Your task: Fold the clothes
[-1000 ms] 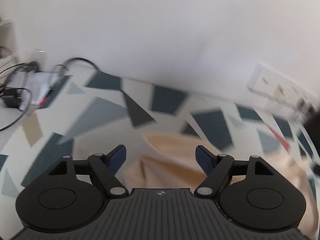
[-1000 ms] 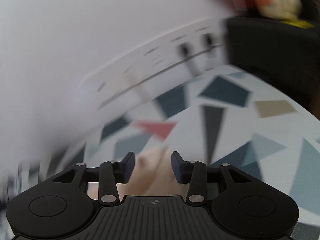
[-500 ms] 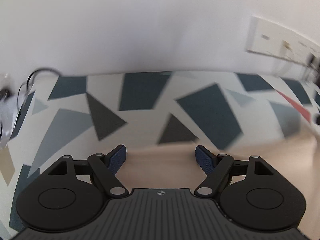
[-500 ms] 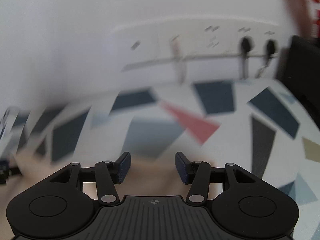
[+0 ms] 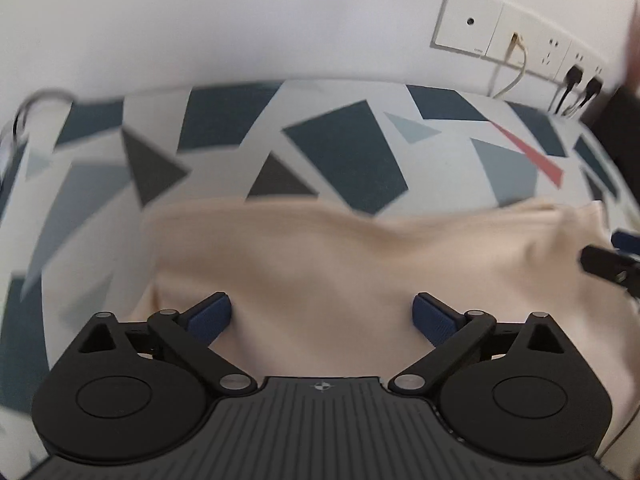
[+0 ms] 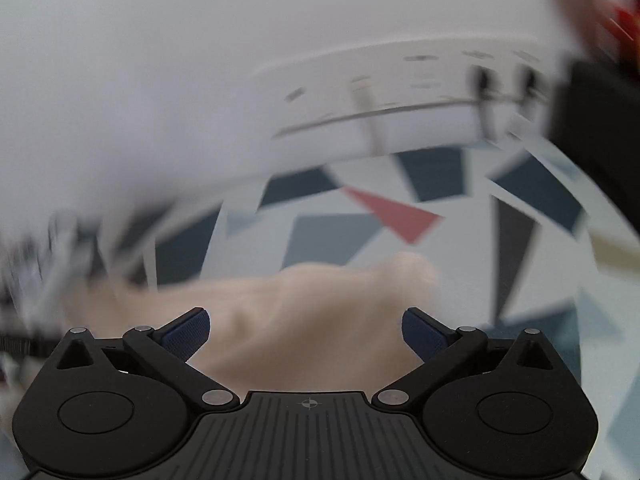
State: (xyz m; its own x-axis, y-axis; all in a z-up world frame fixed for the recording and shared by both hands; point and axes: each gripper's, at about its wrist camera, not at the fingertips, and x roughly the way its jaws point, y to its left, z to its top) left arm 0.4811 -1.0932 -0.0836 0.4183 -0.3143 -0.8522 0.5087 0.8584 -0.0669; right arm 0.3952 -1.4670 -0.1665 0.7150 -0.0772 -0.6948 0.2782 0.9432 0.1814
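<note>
The beige garment (image 5: 320, 264) lies flat, folded with a straight far edge, on the geometric-patterned tablecloth (image 5: 344, 152). Left gripper (image 5: 321, 316): jaws opening wide above the fabric, gripping nothing. Right gripper (image 6: 306, 330): likewise opening; its view is blurred, apparently over a bunched corner.

The garment (image 5: 352, 264) is soft, matt beige cloth. The tabletop (image 5: 344, 152) looks smooth and printed. Gripper bodies are matt black plastic.
</note>
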